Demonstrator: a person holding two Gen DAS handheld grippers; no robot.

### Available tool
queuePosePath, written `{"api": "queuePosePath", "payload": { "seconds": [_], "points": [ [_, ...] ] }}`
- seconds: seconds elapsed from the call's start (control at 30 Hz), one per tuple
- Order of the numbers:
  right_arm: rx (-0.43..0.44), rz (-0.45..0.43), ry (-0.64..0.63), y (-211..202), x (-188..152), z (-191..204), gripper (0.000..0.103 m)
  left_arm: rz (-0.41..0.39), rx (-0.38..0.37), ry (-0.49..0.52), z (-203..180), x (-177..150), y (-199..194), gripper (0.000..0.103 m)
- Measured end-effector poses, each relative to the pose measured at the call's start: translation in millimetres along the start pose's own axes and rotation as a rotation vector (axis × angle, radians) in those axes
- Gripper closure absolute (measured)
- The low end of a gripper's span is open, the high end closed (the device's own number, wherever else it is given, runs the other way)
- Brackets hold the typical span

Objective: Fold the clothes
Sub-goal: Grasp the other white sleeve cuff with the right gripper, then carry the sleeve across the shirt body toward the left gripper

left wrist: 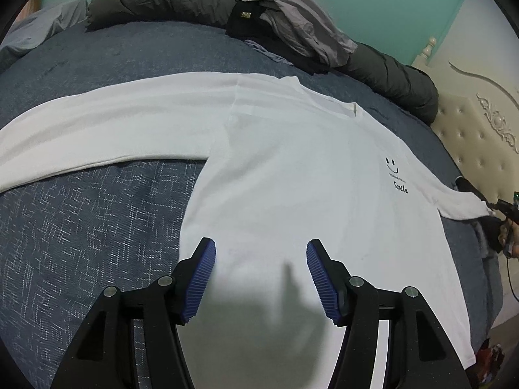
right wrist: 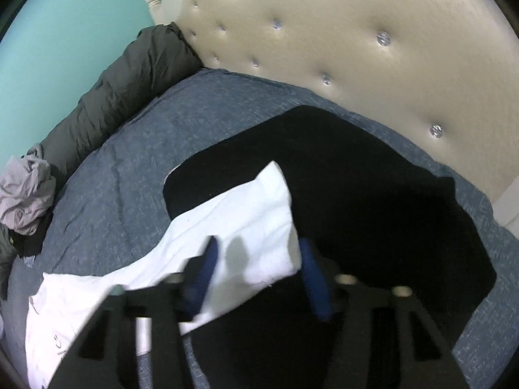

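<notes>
- While spread flat on the blue woven bed cover (left wrist: 81,214), the white long-sleeved shirt (left wrist: 292,168) has sleeves out.
- Left gripper (left wrist: 261,253) wide open over hem, empty.
- Right gripper (right wrist: 256,249) open above sleeve end (right wrist: 246,214), which overlaps a black garment (right wrist: 373,201).

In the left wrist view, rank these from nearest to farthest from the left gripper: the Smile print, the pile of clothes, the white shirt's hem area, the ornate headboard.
From the left gripper:
1. White shirt: its hem area lies right under the open fingers.
2. Smile print: on the chest, up and right.
3. Pile of clothes and headboard: both far, too close to call.
</notes>
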State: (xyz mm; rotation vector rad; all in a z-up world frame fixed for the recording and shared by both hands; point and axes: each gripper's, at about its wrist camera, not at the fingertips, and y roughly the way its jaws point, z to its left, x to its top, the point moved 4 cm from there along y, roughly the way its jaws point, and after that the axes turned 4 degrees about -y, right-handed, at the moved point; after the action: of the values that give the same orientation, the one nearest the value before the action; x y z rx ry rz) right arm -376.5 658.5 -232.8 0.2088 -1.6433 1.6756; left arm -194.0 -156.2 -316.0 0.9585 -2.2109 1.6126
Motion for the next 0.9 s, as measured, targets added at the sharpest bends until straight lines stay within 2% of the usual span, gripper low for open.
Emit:
{"api": "queuePosePath", "payload": {
  "seconds": [0.1, 0.17, 0.3, 0.5, 0.73, 0.9],
  "points": [
    [0.012, -0.034, -0.032, -6, 0, 5, 0.087, -0.003, 0.006, -0.003, 2, 0, 0, 0.040],
    [0.027, -0.049, -0.047, -12, 0, 9, 0.092, -0.007, 0.007, -0.009, 4, 1, -1, 0.040],
    [0.061, -0.080, -0.077, -26, 1, 17, 0.094, -0.011, 0.003, -0.019, 6, 1, -3, 0.040],
    [0.180, -0.124, -0.121, -56, 6, 54, 0.095, -0.026, -0.011, -0.020, 5, 2, -12, 0.040],
    [0.368, -0.164, -0.184, -105, 2, 134, 0.095, -0.049, -0.033, -0.019, 5, 5, -29, 0.040],
    [0.505, -0.158, -0.249, -138, -14, 204, 0.095, -0.045, -0.046, -0.027, 8, 1, -36, 0.040]
  ]
}}
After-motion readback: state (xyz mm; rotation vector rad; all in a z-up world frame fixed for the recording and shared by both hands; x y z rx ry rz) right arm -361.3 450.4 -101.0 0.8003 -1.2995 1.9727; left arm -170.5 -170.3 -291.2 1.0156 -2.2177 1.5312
